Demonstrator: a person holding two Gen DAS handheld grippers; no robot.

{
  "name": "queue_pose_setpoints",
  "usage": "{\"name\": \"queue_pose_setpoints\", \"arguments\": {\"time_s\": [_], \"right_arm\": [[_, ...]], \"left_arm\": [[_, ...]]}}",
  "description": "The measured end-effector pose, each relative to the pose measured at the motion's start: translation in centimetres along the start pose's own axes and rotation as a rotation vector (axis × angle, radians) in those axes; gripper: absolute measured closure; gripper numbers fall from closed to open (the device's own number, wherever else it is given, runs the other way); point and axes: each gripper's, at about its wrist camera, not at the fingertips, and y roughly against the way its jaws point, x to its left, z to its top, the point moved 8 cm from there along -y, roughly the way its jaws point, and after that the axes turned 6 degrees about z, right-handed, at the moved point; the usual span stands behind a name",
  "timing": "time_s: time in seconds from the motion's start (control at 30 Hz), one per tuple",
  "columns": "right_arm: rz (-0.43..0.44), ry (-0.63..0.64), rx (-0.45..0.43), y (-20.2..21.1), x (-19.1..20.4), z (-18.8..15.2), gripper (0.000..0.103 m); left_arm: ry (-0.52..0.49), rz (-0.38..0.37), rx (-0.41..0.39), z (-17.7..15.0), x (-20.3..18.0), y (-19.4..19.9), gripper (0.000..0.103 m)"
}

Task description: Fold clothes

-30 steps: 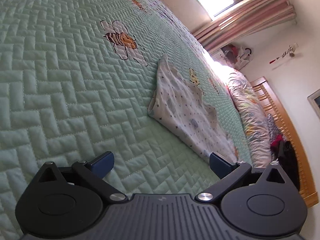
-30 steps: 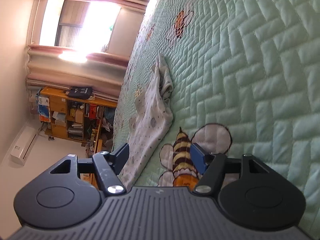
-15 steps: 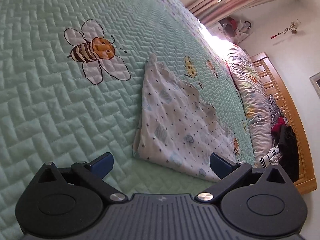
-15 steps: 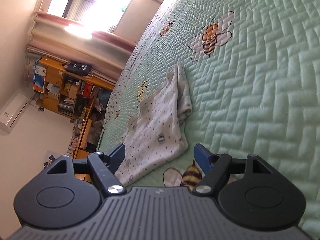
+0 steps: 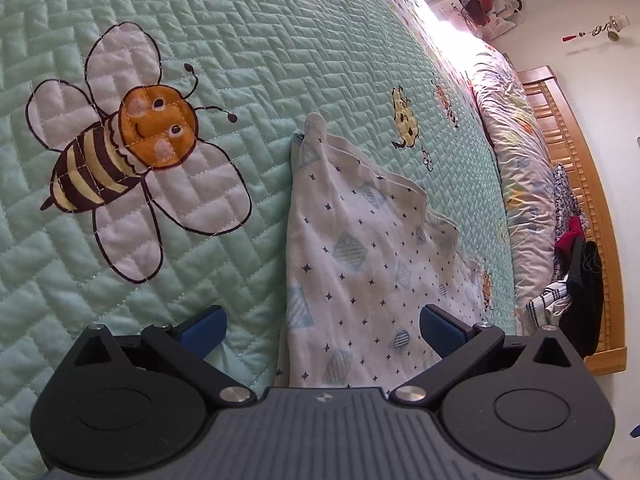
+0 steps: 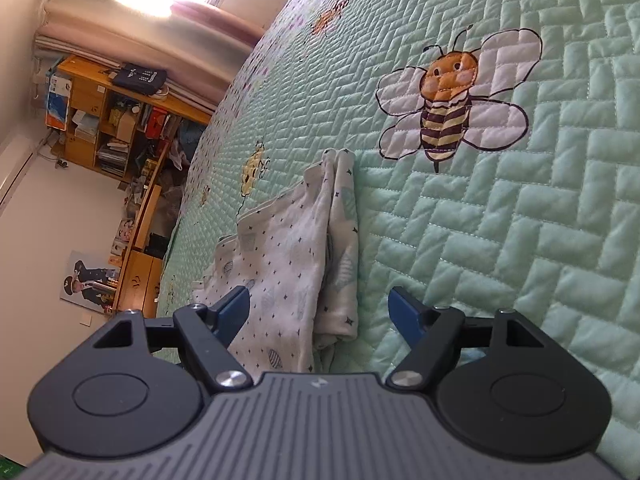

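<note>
On bed, over quilted mint bedspread (image 5: 248,40): left gripper (image 5: 322,326) angled down, jaws wide apart, nothing held; white star-print garment (image 5: 352,248) lies on bedspread ahead, its near end between blue pads, untouched. Right gripper (image 6: 318,310) tilted down, jaws spread, empty, over same garment's bunched edge. Garment soft, crumpled, folded lengthwise. Bedspread herringbone-stitched, embroidered bee (image 5: 124,148) beside garment. Left view alone shows wooden headboard (image 5: 576,168); right view alone, cluttered bookshelf (image 6: 116,120).
</note>
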Motion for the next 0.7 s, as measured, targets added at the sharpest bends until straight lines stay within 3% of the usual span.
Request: {"name": "queue_pose_setpoints", "arguments": {"time_s": [0.03, 0.07, 0.17, 0.2, 0.23, 0.3, 0.5, 0.7], "right_arm": [[-0.029, 0.015, -0.028, 0.2, 0.4, 0.0, 0.026], [-0.089, 0.045, -0.071, 0.7, 1.0, -0.1, 0.026], [-0.325, 0.164, -0.203, 2.4, 3.7, -1.2, 0.026], [-0.387, 0.208, -0.242, 2.9, 5.0, -1.9, 0.026], [-0.435, 0.262, -0.273, 3.2, 6.5, -2.8, 0.025], [-0.492, 0.387, -0.307, 3.1, 10.0, -4.7, 0.025], [-0.559, 0.658, -0.345, 2.6, 19.3, -9.4, 0.015], [-0.515, 0.646, -0.382, 4.9, 24.2, -11.3, 0.014]], "left_arm": [[-0.044, 0.063, -0.026, -0.3, -0.6, 0.3, 0.001], [-0.095, 0.171, -0.071, -0.5, -1.0, 0.9, 0.001], [-0.215, 0.59, -0.245, -1.7, -2.4, 2.9, 0.001], [-0.25, 0.684, -0.293, -2.5, -3.4, 3.4, 0.001], [-0.283, 0.731, -0.332, -3.4, -4.7, 3.9, 0.001], [-0.315, 0.753, -0.403, -5.1, -7.4, 5.1, 0.001], [-0.316, 0.624, -0.543, -9.8, -14.7, 10.4, 0.001], [-0.364, 0.611, -0.597, -12.9, -18.4, 14.3, 0.001]]}}
